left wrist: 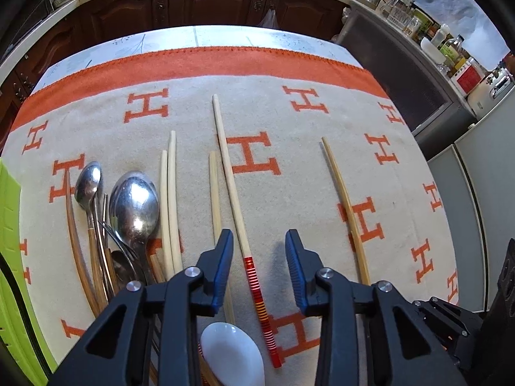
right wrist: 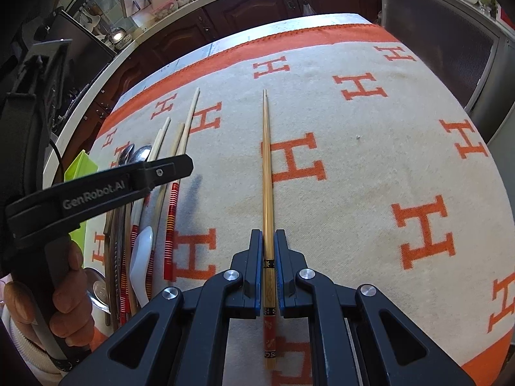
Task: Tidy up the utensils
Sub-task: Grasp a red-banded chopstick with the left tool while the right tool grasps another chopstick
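A long pale chopstick with a red striped handle [left wrist: 248, 257] lies on the H-patterned cloth [left wrist: 289, 160], running between the fingers of my left gripper [left wrist: 259, 244]. The blue pads stand apart from it on both sides, so that gripper is open. My right gripper [right wrist: 267, 236] is shut on a bamboo chopstick [right wrist: 266, 160] just above its dark decorated handle; the chopstick also shows at the right in the left wrist view [left wrist: 346, 206]. To the left lie metal spoons [left wrist: 135, 206], pale chopsticks [left wrist: 172, 199] and a white ceramic spoon [left wrist: 231, 353].
A lime green tray [left wrist: 9, 225] sits at the cloth's left edge. A hand [right wrist: 67, 289] holds the left gripper's handle beside the utensil pile. Dark wooden cabinets [left wrist: 219, 0] stand beyond the table, and a grey appliance [left wrist: 402, 74] at the right.
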